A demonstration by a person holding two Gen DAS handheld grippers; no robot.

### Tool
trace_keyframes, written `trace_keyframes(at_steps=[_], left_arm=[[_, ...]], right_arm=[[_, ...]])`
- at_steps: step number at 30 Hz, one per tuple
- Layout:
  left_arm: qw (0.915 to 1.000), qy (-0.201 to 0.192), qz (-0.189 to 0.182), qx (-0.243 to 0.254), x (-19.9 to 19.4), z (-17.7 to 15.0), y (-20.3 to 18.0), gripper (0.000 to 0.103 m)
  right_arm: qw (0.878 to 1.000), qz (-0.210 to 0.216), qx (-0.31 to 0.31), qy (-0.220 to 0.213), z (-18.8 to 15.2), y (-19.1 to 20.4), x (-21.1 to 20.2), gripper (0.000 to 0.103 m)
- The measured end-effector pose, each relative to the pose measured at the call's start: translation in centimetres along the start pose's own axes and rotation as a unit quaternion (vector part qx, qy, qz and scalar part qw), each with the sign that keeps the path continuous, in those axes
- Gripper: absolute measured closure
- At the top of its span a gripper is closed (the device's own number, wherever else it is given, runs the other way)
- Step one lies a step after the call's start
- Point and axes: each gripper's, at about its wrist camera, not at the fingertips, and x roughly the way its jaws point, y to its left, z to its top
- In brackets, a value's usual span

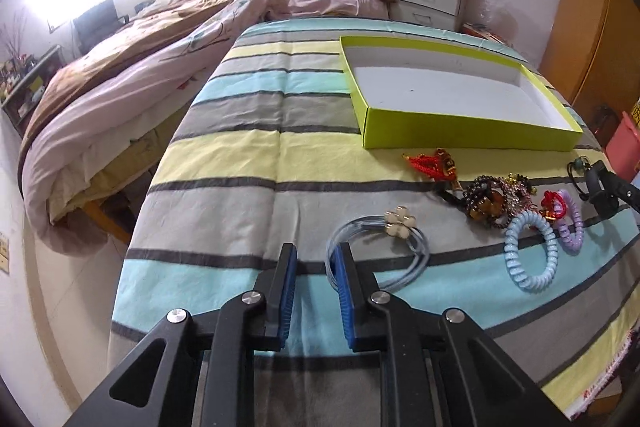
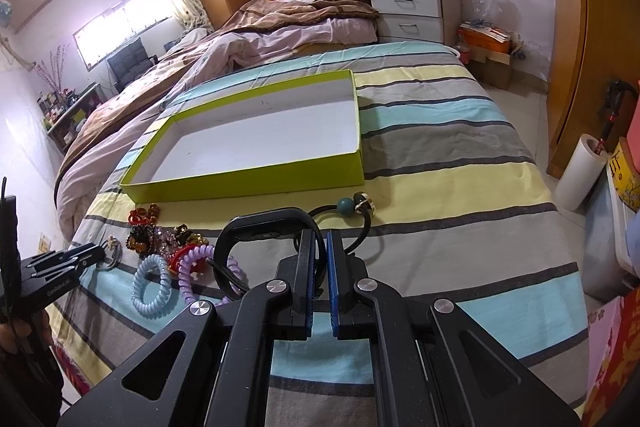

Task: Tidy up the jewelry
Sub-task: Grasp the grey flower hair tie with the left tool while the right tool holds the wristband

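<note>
A shallow lime-green box (image 1: 460, 135) (image 2: 256, 183) with a white inside lies open on the striped cloth. In front of it lies a cluster of jewelry: a red knotted charm (image 1: 430, 163), beaded bracelets (image 1: 486, 201), a blue coil band (image 1: 530, 257) (image 2: 152, 287), a purple coil band (image 1: 572, 223) (image 2: 192, 267), and a pale blue necklace with a cream clover (image 1: 380, 251). My left gripper (image 1: 316, 263) is open, its right finger over the necklace's edge. My right gripper (image 2: 318, 247) is shut on a black smart band (image 2: 264, 227). A black cord with a teal bead (image 2: 346, 205) lies just beyond.
The striped cloth (image 1: 248, 155) covers a raised surface beside a bed with brown and pink bedding (image 1: 160, 39). A white nightstand (image 2: 412, 13) stands at the far end. A paper roll (image 2: 580, 171) and bins stand on the floor at right.
</note>
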Motion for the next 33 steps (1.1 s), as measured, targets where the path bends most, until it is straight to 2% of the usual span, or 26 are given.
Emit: trace_keyframes(at_steps=[2,3,4,6,8,11,14,17,20,22,24,26,28,31,33], left_arm=[[0.9997,-0.018,-0.015,-0.004,-0.7,-0.1,0.0,0.081],[0.9992,-0.028,-0.029,-0.005,-1.1,0.0,0.0,0.072],[0.9985,-0.033,-0.042,-0.007,-1.3,0.1,-0.1,0.054],[0.9973,-0.039,-0.062,-0.008,-1.5,0.3,-0.4,0.038],[0.9970,-0.040,-0.066,-0.006,-1.4,0.6,-1.0,0.038],[0.9980,-0.034,-0.054,0.006,-0.3,1.1,-2.0,0.038],[0.9992,-0.009,-0.035,0.015,1.2,1.1,-2.5,0.038],[0.9993,-0.016,-0.028,0.021,1.2,0.9,-2.6,0.038],[0.9992,-0.017,-0.029,0.022,1.4,0.9,-2.5,0.043],[0.9991,-0.019,-0.031,0.023,1.3,1.0,-2.5,0.057],[0.9989,-0.019,-0.032,0.027,1.2,1.0,-2.5,0.065],[0.9990,-0.019,-0.033,0.025,1.2,1.1,-2.5,0.069],[0.9989,-0.020,-0.036,0.020,1.2,1.1,-2.4,0.081],[0.9991,-0.021,-0.035,0.010,1.1,1.3,-2.1,0.091],[0.9991,-0.022,-0.037,0.005,1.1,1.4,-2.0,0.091]], right_arm=[[1.000,0.002,-0.002,-0.002,0.0,0.2,-0.1,0.097],[1.000,0.003,-0.002,-0.004,0.1,0.2,-0.2,0.097],[1.000,0.004,-0.002,-0.005,0.1,0.2,-0.3,0.097],[1.000,0.004,-0.002,-0.005,0.1,0.3,-0.3,0.097],[1.000,0.005,-0.002,-0.004,0.1,0.3,-0.3,0.097],[1.000,0.004,-0.003,-0.001,0.1,0.3,-0.1,0.097],[1.000,0.004,-0.002,0.002,0.1,0.4,0.0,0.097],[1.000,0.004,-0.004,0.001,0.1,0.5,-0.1,0.097],[1.000,0.001,-0.005,0.002,0.1,0.5,0.0,0.097],[1.000,0.003,-0.005,0.003,0.1,0.6,0.1,0.097],[1.000,0.003,-0.006,0.004,0.2,0.6,0.1,0.097],[1.000,0.004,-0.005,0.003,0.2,0.6,0.1,0.097],[1.000,0.003,-0.005,0.002,0.2,0.6,0.1,0.097],[1.000,0.002,-0.004,0.003,0.2,0.6,0.3,0.097],[1.000,0.002,-0.004,0.004,0.3,0.7,0.3,0.097]])
